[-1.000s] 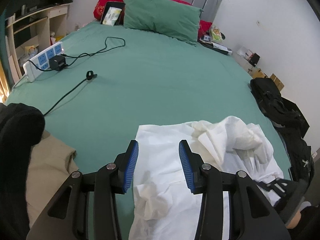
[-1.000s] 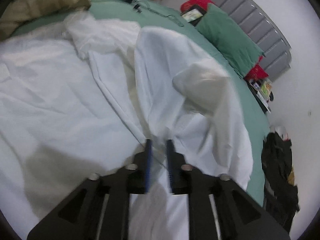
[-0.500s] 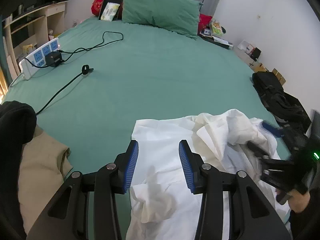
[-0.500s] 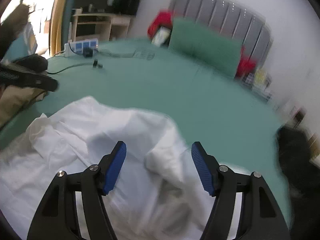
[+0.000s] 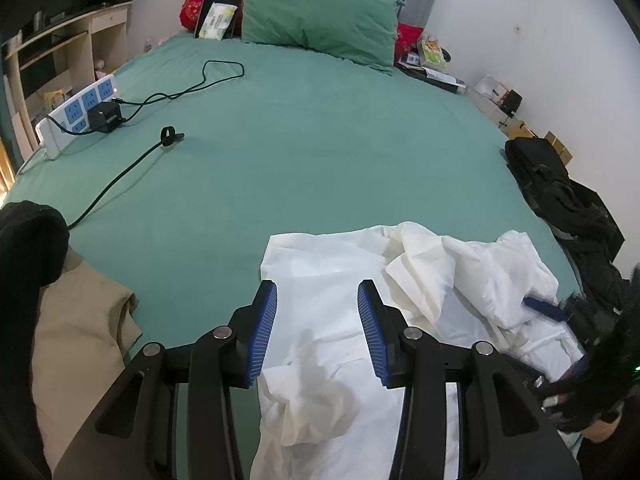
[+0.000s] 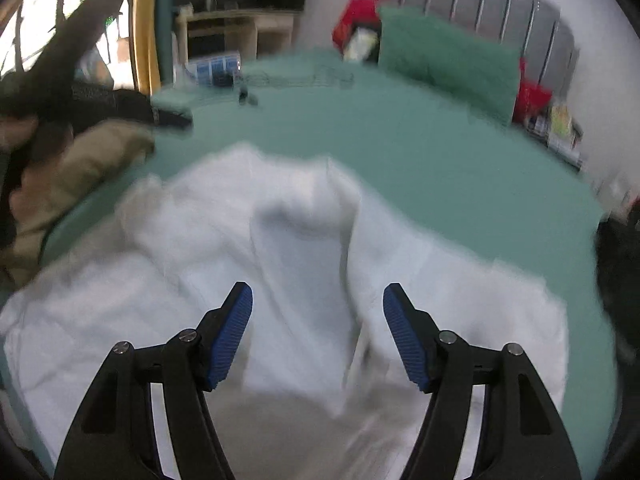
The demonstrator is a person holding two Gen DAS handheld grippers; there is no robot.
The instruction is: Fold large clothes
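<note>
Garment [image 5: 344, 320] lies on bed [image 5: 320, 152], pillow [image 5: 320, 20] behind.

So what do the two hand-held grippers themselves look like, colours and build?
Both match. The left hand-held gripper and the right hand-held gripper have black angular frames with open cut-outs, silver pivot screws, and two fingers faced with ribbed blue pads. In the left wrist view a small green light glows beside the right one.

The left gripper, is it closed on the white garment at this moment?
No, the left gripper stands open above the white garment, with its blue pads apart and no cloth pinched between them.
</note>
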